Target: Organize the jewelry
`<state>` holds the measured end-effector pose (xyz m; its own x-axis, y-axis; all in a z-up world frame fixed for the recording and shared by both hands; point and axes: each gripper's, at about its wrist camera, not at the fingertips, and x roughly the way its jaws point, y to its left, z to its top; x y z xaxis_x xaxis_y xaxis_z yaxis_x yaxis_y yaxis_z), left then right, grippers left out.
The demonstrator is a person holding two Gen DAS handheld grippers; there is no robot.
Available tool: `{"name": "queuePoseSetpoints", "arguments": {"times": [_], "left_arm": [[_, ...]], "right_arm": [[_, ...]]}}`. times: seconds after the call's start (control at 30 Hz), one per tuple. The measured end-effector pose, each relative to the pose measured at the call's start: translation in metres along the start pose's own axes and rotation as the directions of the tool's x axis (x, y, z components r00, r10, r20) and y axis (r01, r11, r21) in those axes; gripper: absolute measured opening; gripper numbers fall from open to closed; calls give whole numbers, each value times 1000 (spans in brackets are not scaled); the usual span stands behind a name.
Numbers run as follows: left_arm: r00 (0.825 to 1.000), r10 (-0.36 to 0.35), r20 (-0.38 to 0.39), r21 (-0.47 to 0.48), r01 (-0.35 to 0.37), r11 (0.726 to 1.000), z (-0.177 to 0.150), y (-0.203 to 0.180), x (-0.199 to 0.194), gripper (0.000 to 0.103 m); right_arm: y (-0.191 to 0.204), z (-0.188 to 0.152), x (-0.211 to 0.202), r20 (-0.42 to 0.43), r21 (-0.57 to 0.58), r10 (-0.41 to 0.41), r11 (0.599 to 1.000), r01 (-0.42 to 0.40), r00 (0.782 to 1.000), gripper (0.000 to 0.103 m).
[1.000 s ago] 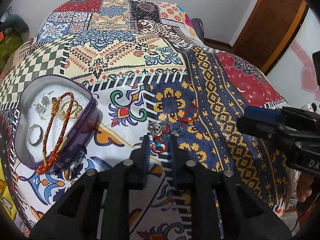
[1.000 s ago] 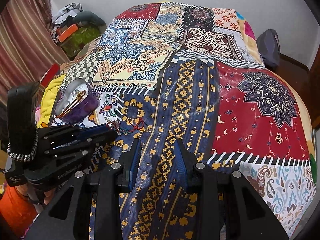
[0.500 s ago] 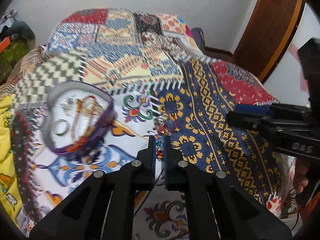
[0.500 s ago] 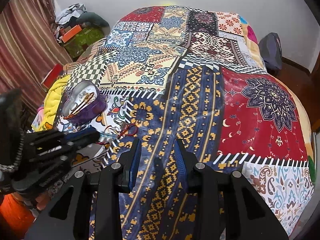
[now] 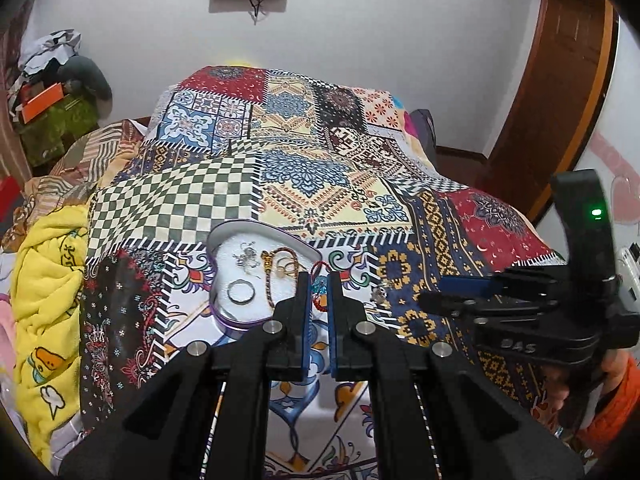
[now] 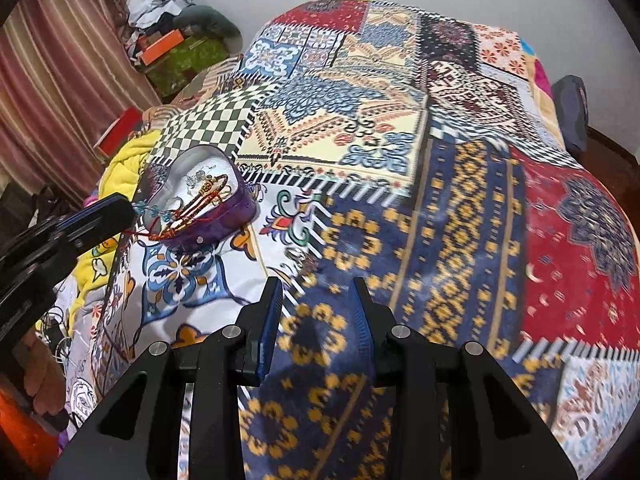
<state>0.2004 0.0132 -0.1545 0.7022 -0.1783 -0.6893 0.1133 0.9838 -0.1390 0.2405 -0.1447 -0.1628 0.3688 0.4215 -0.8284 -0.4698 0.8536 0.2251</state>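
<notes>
A purple heart-shaped tin (image 5: 224, 308) with white lining sits on the patterned bedspread; it also shows in the right wrist view (image 6: 236, 208). Inside it lie a silver ring (image 5: 241, 292), silver earrings (image 5: 246, 258) and a red-gold cord bracelet (image 5: 276, 268). My left gripper (image 5: 319, 286) is shut on a red string bracelet with blue beads (image 5: 319, 280), held above the tin's right edge; it hangs from the fingers in the right wrist view (image 6: 160, 216). A small silver piece (image 6: 298, 254) lies on the bedspread. My right gripper (image 6: 316, 300) is open and empty above the bedspread.
The bedspread (image 5: 320, 184) covers the bed. A yellow blanket (image 5: 44, 280) lies at the left. Boxes and clutter (image 6: 172, 48) stand by the far wall, with a striped curtain (image 6: 52, 52) at the left and a wooden door (image 5: 560, 80) at the right.
My left gripper closed on the red string bracelet, lifted it off the bedspread and carried it left to the tin. My right gripper moved left, staying open.
</notes>
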Motion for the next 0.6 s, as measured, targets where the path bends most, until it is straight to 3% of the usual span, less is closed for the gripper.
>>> {"name": "queuePoseSetpoints", "arguments": {"times": [0.3, 0.5, 0.53, 0.6], "left_arm": [[1000, -3, -9, 0, 3, 1000, -6, 6, 8, 5], [1000, -1, -12, 0, 1, 1000, -8, 8, 13, 5], [1000, -2, -13, -2, 2, 1000, -7, 8, 13, 5], [1000, -3, -12, -5, 3, 1000, -7, 8, 14, 5]], "right_arm": [[6, 8, 37, -72, -19, 4, 1000, -6, 997, 31], [6, 9, 42, -48, -34, -10, 999, 9, 999, 31], [7, 8, 43, -44, -40, -16, 999, 14, 999, 30], [10, 8, 43, -35, -56, -37, 998, 35, 999, 18]]}}
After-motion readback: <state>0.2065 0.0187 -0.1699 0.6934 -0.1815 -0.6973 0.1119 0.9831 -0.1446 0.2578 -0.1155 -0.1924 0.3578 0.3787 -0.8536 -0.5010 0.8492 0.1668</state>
